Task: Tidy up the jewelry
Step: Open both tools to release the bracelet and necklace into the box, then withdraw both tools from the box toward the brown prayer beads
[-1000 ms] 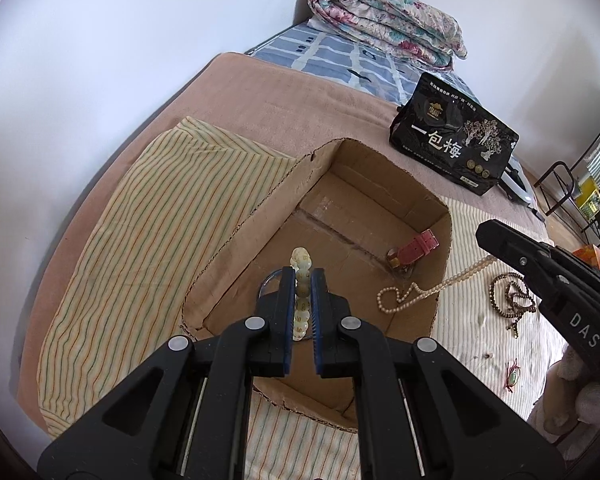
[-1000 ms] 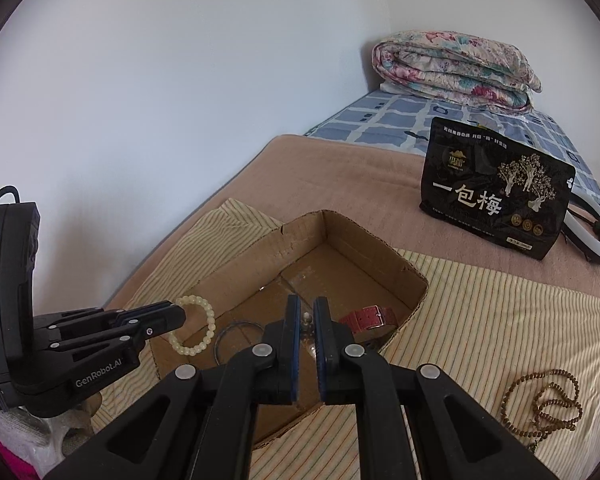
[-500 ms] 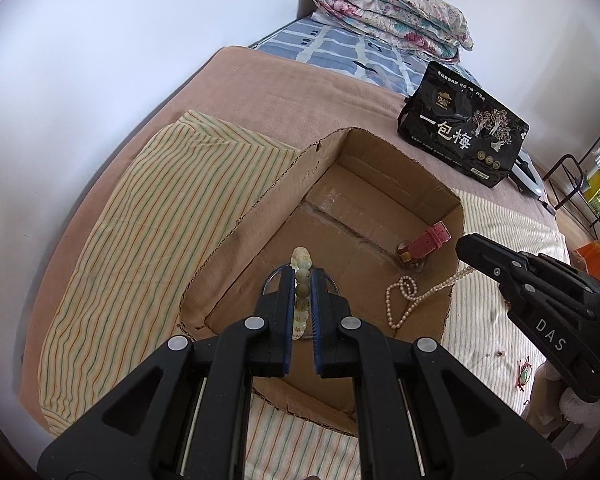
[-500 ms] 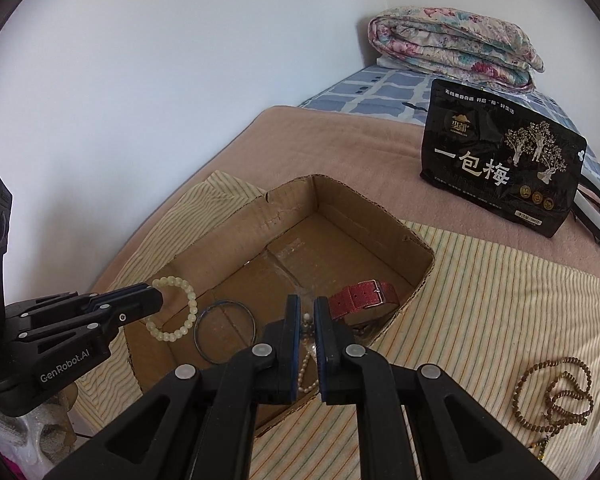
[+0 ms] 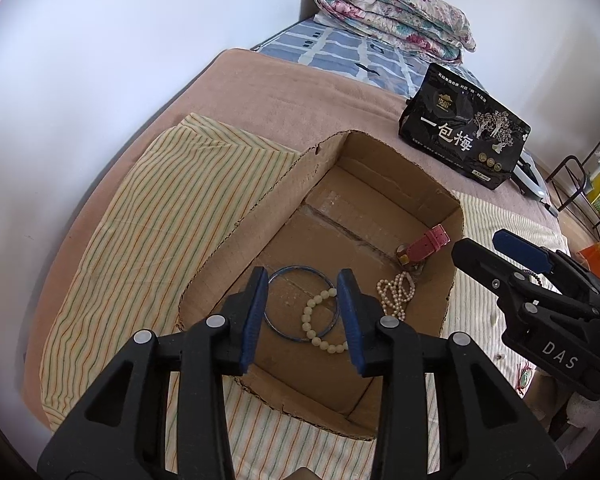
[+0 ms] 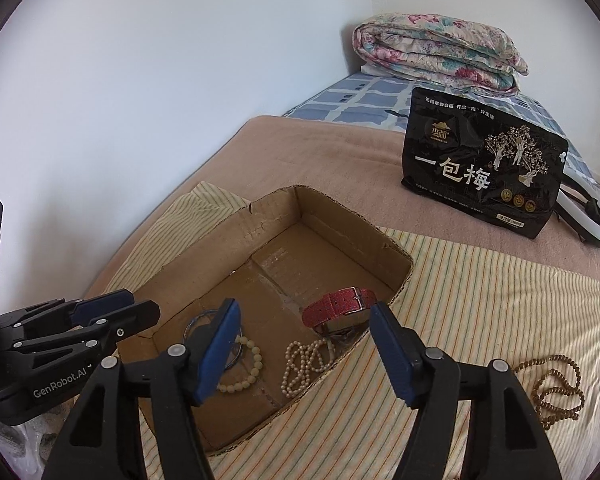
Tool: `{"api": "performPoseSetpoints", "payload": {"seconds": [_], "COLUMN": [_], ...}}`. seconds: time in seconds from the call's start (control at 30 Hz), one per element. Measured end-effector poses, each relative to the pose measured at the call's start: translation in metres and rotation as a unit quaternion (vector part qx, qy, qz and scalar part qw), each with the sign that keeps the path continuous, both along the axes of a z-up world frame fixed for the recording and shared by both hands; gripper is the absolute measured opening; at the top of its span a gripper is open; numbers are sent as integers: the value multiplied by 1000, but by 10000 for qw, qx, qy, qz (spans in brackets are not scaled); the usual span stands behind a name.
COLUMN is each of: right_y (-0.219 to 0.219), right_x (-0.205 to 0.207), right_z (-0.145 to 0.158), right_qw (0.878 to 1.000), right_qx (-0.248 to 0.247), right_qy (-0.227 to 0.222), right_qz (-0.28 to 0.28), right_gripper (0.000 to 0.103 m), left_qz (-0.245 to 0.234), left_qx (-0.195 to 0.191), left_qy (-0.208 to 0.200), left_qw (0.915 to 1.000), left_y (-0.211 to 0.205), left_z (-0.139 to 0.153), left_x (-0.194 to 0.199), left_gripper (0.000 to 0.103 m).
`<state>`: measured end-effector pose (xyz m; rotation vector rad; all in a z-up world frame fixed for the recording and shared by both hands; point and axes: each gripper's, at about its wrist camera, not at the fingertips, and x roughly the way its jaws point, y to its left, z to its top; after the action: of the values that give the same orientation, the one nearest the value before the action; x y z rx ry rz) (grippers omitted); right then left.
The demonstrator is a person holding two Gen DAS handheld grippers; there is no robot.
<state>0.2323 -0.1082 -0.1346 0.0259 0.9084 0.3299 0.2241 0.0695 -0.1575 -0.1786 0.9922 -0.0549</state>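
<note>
Four pieces of jewelry are lying inside the open cardboard box (image 5: pixel 384 200), which is sitting on a striped cloth (image 5: pixel 152 216) spread over a brown blanket (image 5: pixel 284 92).

Left to right within the box:
- Blue bangle (image 5: pixel 284 280), lying flat on the box floor, near the front left.
- Pale bead bracelet (image 5: pixel 314 320), overlapping the bangle's right side and touching it.
- Pearl necklace (image 5: pixel 396 292), lying heaped just to the right of the bracelet, near the right wall.
- Red-strapped watch (image 5: pixel 424 242), resting against the right wall, just behind the pearls.

Grippers:
- Left gripper (image 5: pixel 302 316), hanging over the front of the box with its blue-padded jaws spread wide and gripping nothing; bangle and bracelet are showing in the gap between them.
- Right gripper (image 6: pixel 304 354), hovering over the box's right front corner, jaws likewise parted wide and carrying nothing; seen from the left wrist it is standing at the box's right side (image 5: pixel 500 256).

Outside the box, continuing rightward:
- Brown bead necklace (image 6: pixel 556 384), lying coiled on the striped cloth, well apart from the box.
- Small green and red item (image 5: pixel 525 378), lying on the cloth near the right edge; possibly a pendant, too small to tell.
- Black snack bag (image 6: pixel 480 172) with white Chinese lettering, standing upright on the blanket behind the box.
- White ring light (image 6: pixel 596 220), lying just behind and to the right of the bag.
- Folded floral quilt (image 6: pixel 440 52), sitting on a blue checked sheet (image 6: pixel 364 100) at the far wall.
</note>
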Motion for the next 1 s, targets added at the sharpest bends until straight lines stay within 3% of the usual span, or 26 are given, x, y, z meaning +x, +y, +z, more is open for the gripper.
{"api": "performPoseSetpoints", "payload": {"seconds": [0.1, 0.37, 0.7, 1.0], "right_y": [-4, -16, -64, -147], "right_x": [-1, -6, -29, -61], "right_z": [4, 9, 29, 44], "right_qw": [10000, 9997, 9983, 9932], "right_qx": [-22, -117, -178, -325], "right_qy": [-67, -148, -425, -666], "right_qz": [-58, -129, -351, -901], "right_gripper": [84, 99, 100, 101], "left_qz": [-12, -18, -416, -989], "left_qx": [33, 36, 11, -118], "left_qy": [-15, -81, -403, -540], "left_qw": [10000, 10000, 9983, 9936], "left_y": [-2, -8, -41, -99], "left_z": [1, 7, 15, 25], "left_x": [-1, -4, -10, -16], "left_gripper": [36, 36, 36, 36]}}
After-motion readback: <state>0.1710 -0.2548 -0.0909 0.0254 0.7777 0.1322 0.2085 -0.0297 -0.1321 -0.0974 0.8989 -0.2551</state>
